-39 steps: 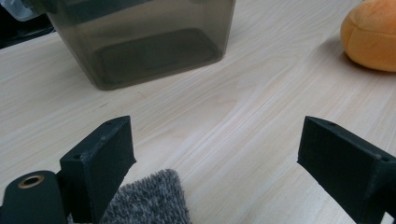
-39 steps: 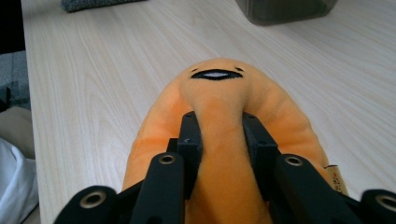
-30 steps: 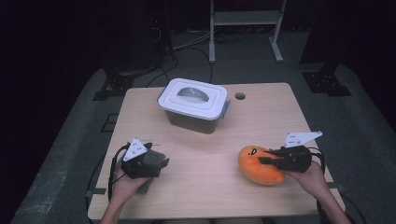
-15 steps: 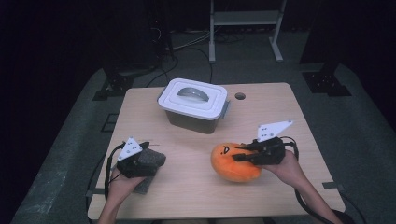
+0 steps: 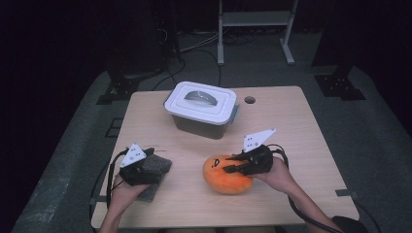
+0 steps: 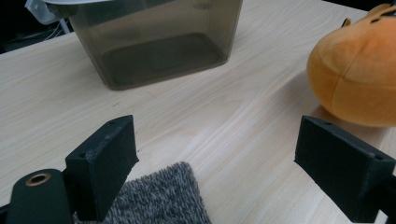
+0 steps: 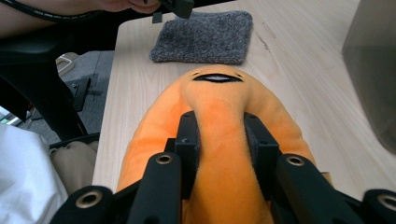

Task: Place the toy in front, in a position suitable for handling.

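Nearest the person, at the table's front left, the left gripper point(image 5: 145, 162) rests over a grey fuzzy cloth point(image 5: 153, 170) that lies flat on the pale wooden table point(image 5: 291, 126); in the left gripper view its two black jaws stand wide apart with nothing between them, the cloth's point(image 6: 163, 198) corner poking up just beneath the left jaw and bare wood in the gap. To the right of it, a little farther in, the right gripper point(image 5: 233, 166) reaches in from the person's right hand point(image 5: 274, 174) and pinches an orange plush toy point(image 5: 226, 174) — in the right gripper view the jaws are closed on a ridge of the toy's point(image 7: 219, 121) soft body, the fabric bulging up between the pads and swelling out on both sides. The jaws have just been opening slightly, yet the plush is between them and the pads press on it. The toy sits on the table right of centre, well apart from the cloth, its dark stitched face turned toward the left gripper. Beyond both, toward the table's far side, stands a smoky translucent box point(image 5: 201, 119) with a white lid point(image 5: 200, 101) — closed, and near a small round hole point(image 5: 249, 100) in the tabletop.
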Available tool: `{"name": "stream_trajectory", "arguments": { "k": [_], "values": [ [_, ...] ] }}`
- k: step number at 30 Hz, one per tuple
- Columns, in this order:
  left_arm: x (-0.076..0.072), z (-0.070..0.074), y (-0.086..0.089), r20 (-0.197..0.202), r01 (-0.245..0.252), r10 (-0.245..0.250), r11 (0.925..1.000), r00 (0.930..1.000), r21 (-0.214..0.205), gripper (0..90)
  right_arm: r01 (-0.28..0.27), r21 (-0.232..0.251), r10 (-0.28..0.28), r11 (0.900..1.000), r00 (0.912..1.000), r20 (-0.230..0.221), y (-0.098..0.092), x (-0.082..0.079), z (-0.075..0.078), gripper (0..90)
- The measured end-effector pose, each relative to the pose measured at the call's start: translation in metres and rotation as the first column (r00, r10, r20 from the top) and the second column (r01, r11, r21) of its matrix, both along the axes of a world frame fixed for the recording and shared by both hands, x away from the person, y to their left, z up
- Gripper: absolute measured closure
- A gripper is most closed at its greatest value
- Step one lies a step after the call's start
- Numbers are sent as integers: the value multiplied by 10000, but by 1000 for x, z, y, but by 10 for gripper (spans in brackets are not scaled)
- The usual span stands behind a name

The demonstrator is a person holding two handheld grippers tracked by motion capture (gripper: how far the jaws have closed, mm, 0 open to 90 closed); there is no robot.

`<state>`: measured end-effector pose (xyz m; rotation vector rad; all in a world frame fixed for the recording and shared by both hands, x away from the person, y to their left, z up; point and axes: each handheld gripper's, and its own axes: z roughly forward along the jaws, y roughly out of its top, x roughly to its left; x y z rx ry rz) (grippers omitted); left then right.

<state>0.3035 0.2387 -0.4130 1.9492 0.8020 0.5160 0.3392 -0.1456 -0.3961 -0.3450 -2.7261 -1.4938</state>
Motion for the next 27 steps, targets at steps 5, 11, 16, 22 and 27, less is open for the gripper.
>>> {"name": "stream_trajectory", "arguments": {
  "k": [5,11,16,22,27],
  "values": [
    [0,-1,3,-44,166,-165,9995,9999,254,121,-114,-236,115,9997,9999,35,10,2,-18,639],
    [2,-5,6,-187,337,-330,9987,9993,377,128,-122,5,122,9999,9998,-137,8,-1,-23,399],
    [4,-5,5,-187,559,-551,9974,9983,464,131,-88,128,90,9999,9998,-153,-5,-7,-14,308],
    [11,-5,7,-301,1002,-983,9924,9947,715,151,311,132,-309,9994,9994,-125,-30,-14,-14,282],
    [20,-16,14,-767,1439,-1363,9842,9877,1030,194,673,173,-669,9976,9974,-255,-45,-15,-20,279]
  ]
}}
